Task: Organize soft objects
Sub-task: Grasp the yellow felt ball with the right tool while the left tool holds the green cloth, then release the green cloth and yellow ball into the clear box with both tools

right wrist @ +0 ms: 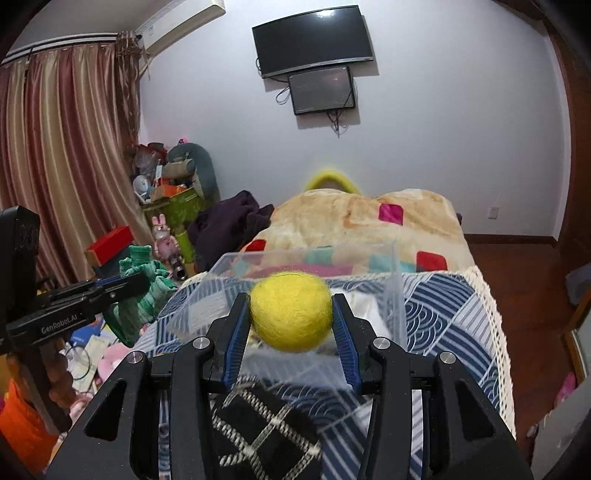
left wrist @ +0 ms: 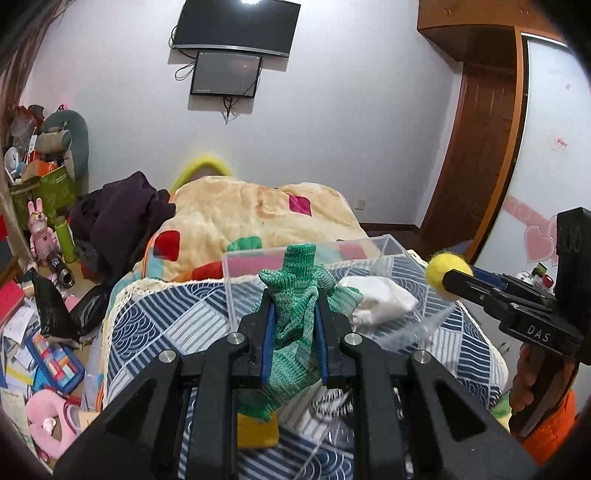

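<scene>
Both tongs are clamped: the left gripper (left wrist: 293, 301) is closed on a green knitted glove (left wrist: 295, 295) — its long axis upright, fingers pointing up — while a yellow felt ball (right wrist: 290, 310) is pinched by the right gripper (right wrist: 291, 314), both held before the clear plastic box (left wrist: 388, 242) on the patterned bedspread (left wrist: 166, 317).

- A lived-in home bedroom.
- A bed (right wrist: 424, 236) under a patchwork blanket (left wrist: 236, 218) runs toward the far wall.
- Two dark screens (right wrist: 314, 37) hang on that far white wall.
- Striped curtains (right wrist: 66, 155) and an air conditioner (right wrist: 181, 20) are at far left.
- Toys, boxes and papers (left wrist: 44, 354) litter the left floor.
- A wooden door (left wrist: 476, 155) stands at right.
</scene>
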The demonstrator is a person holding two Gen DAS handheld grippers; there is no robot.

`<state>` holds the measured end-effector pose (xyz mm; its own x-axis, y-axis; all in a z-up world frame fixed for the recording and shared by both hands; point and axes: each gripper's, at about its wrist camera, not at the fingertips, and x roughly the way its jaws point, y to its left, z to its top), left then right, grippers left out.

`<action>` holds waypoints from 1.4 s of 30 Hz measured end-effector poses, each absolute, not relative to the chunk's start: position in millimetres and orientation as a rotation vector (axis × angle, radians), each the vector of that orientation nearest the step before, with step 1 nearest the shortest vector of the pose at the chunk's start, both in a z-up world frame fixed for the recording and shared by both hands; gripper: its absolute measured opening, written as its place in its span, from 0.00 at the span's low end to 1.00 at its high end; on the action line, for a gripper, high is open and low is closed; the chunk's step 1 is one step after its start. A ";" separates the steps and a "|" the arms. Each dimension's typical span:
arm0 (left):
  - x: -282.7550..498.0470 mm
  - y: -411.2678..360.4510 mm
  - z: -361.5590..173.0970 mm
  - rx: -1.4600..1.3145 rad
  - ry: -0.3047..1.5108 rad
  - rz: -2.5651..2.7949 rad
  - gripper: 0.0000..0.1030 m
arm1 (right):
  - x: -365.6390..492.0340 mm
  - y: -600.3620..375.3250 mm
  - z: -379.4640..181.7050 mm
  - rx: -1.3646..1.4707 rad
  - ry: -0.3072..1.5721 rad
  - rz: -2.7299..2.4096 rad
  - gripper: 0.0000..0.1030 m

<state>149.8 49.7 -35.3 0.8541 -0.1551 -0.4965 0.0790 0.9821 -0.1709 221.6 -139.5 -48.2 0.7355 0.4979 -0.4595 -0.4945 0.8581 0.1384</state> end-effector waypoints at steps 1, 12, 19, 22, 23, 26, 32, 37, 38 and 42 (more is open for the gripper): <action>156.9 48.4 -38.5 -0.146 0.539 -0.120 0.18 | 226.4 -138.7 -48.5 0.001 0.510 0.537 0.39; 198.8 30.2 -76.6 -0.101 0.650 -0.104 0.18 | 267.3 -117.6 -81.9 -0.082 0.647 0.505 0.39; 200.7 26.4 -78.6 -0.072 0.685 -0.125 0.24 | 265.2 -106.6 -91.2 -0.146 0.675 0.516 0.41; 197.8 23.7 -76.6 -0.054 0.687 -0.128 0.32 | 261.6 -106.8 -90.4 -0.161 0.675 0.521 0.52; 197.3 23.4 -75.9 -0.050 0.685 -0.130 0.37 | 261.2 -107.1 -88.6 -0.161 0.670 0.518 0.59; 189.4 22.7 -69.7 -0.041 0.669 -0.139 0.50 | 255.4 -110.6 -81.6 -0.170 0.638 0.517 0.66; 167.9 30.0 -56.1 -0.042 0.625 -0.142 0.73 | 234.8 -124.4 -63.1 -0.152 0.568 0.513 0.80; 153.0 37.1 -66.2 -0.027 0.672 -0.129 0.90 | 222.1 -130.7 -62.3 -0.138 0.572 0.549 0.84; 151.0 38.7 -70.0 -0.029 0.688 -0.128 0.90 | 219.0 -131.0 -64.7 -0.138 0.581 0.561 0.85; 143.6 46.4 -90.8 -0.046 0.763 -0.117 0.90 | 204.5 -125.3 -81.4 -0.179 0.624 0.597 0.86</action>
